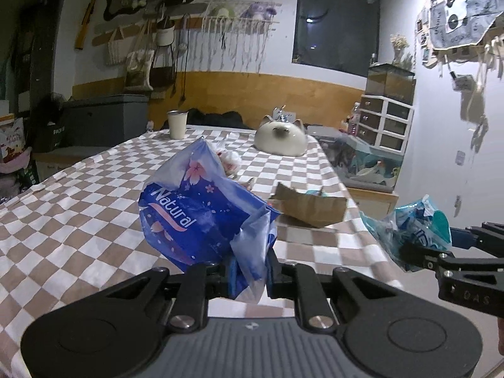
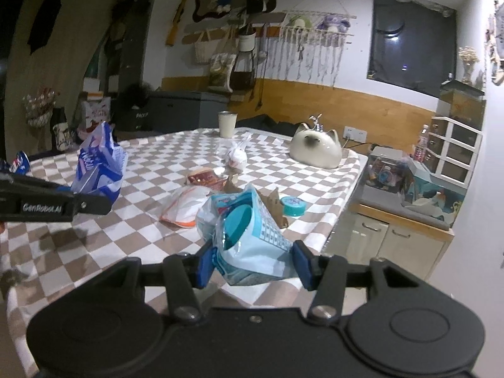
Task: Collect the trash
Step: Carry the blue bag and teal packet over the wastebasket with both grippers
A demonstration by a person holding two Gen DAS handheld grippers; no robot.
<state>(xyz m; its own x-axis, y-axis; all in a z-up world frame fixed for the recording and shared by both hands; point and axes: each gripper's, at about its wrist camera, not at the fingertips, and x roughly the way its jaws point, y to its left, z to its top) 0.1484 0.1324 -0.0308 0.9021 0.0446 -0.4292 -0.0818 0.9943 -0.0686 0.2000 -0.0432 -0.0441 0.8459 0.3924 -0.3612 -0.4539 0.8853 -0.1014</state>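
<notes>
My left gripper [image 1: 249, 275] is shut on a blue "Natural" plastic wrapper [image 1: 201, 217] and holds it above the checkered table [image 1: 78, 220]; the wrapper also shows in the right wrist view [image 2: 97, 170]. My right gripper [image 2: 253, 266] is shut on a light blue wet-wipe pack [image 2: 249, 236] with a teal lid, held over the table's near edge; it also shows in the left wrist view [image 1: 419, 230]. More trash lies on the table: an orange-white wrapper [image 2: 186, 204], a brown snack wrapper [image 2: 204, 178], torn cardboard [image 1: 310, 206], a crumpled white bag [image 2: 236, 156] and a teal lid [image 2: 293, 205].
A cat-shaped ceramic holder [image 2: 316, 149] and a cream cup [image 2: 226, 124] stand at the table's far side. A low cabinet [image 2: 393, 233] with a glass tank stands right of the table, and white drawers [image 2: 453, 148] behind it.
</notes>
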